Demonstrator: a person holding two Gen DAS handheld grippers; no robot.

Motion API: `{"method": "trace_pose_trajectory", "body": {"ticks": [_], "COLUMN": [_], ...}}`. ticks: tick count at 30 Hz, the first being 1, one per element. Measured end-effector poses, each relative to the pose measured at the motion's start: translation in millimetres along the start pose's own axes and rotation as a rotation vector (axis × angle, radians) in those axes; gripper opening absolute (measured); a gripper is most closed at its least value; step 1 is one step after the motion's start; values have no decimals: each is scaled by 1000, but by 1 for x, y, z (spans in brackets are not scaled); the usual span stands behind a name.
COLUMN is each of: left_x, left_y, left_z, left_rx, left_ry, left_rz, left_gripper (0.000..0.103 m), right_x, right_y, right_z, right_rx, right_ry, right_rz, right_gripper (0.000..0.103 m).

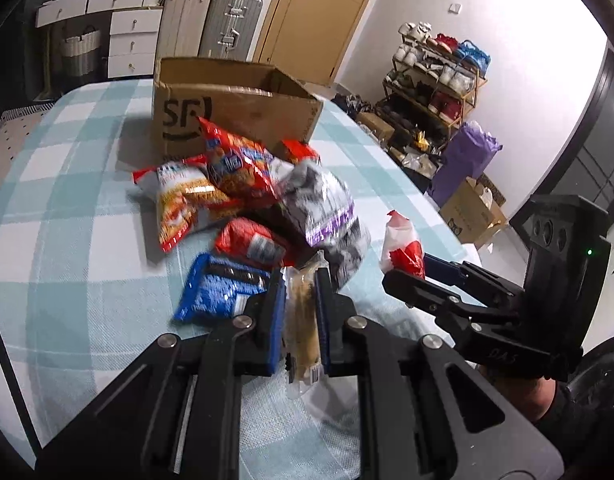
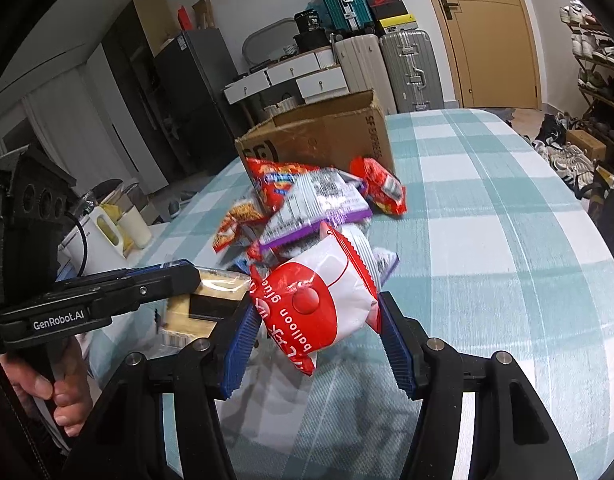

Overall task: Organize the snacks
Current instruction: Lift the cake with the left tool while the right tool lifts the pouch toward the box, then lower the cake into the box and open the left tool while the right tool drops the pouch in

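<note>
left gripper [image 1: 301,300] clamped on clear-wrapped tan wafer [image 1: 303,320], lifted over table [image 1: 67,208] near edge | right gripper [image 2: 319,332] clamped on red-white pouch [image 2: 319,300], "balloon glue" | snack pile [image 1: 243,196] mid-table, red, orange, blue, purple packs | box [image 1: 235,108] behind, "SF", "SF EXPRESS" | tool label "GenRobot.AI"
</note>
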State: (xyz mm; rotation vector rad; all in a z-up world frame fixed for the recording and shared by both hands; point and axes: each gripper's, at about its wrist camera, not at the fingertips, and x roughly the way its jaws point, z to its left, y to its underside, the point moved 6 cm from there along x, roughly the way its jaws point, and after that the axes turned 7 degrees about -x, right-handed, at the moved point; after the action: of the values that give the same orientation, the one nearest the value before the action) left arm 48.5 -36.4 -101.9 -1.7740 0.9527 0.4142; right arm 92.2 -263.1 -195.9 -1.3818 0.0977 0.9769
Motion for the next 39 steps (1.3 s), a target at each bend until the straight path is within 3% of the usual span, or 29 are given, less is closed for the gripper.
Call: {"method": "trace_pose_trajectory", "body": {"ticks": [15,24,39], "left_x": [-20,-47,-47], "left_y": [-49,-105,-198], "left_z": [2,-5,1], "left_rx": [-18,14,2], "left_ry": [16,13,-13], "left_rz": [-76,-160,-203], "left_gripper": [11,11,11], "right_x": [-4,-2,28], "right_y": [-44,-92,-177], "right_z": [11,19,19], "right_rx": [-33,-64,-63], "right_ry": [-36,-68,-98], "right_rz": [-37,-50,-46], "right_gripper": [59,59,59]}}
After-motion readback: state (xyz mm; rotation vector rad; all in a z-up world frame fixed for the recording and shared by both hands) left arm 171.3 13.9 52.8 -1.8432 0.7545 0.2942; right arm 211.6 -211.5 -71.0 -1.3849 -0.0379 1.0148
